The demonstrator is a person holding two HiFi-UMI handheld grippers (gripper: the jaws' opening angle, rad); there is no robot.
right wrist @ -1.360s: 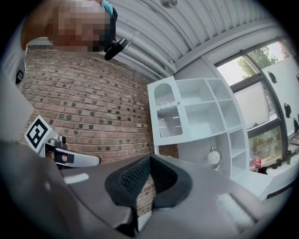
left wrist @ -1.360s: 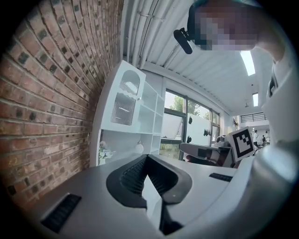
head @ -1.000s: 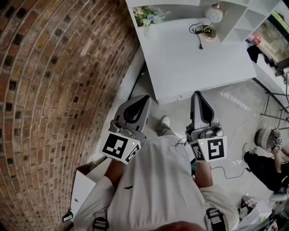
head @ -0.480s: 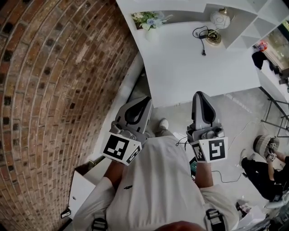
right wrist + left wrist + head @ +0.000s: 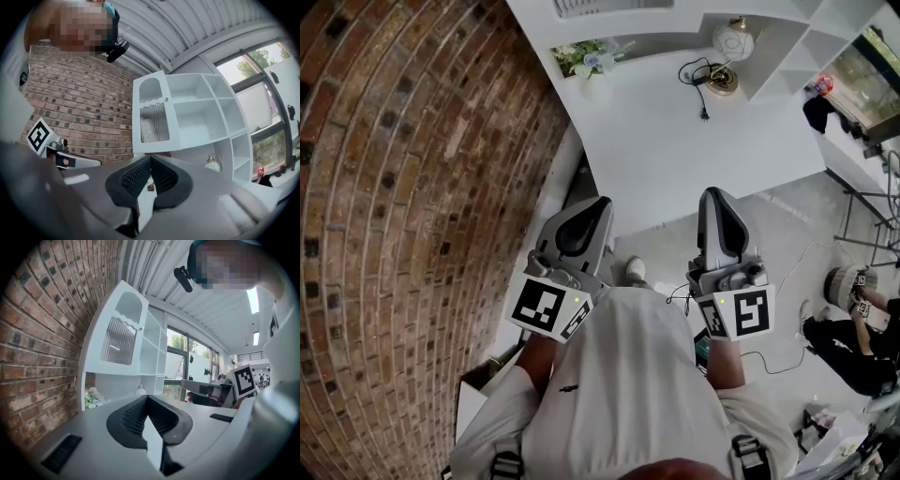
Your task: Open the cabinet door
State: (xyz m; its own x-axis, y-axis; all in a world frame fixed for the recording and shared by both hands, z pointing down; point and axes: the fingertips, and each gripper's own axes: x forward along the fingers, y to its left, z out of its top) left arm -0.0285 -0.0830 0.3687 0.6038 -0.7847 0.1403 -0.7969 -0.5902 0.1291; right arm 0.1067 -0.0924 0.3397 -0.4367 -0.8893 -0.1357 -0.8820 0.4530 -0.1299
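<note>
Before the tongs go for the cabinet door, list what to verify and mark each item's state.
1. Cabinet door found: ok, shut, in both gripper views.
2. Knob in sight: ok, at the door's right edge.
3. Left tongs empty: ok, shut on nothing.
4. Right tongs ready to grasp: not ok, shut; open them first.
5. Door within reach: not ok, it looks well off, with the white counter ahead.
6. Lamp clear of the door's swing: cannot tell.

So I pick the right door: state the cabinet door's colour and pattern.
White cabinet door with a vertically ribbed panel, clearest in the right gripper view.
</note>
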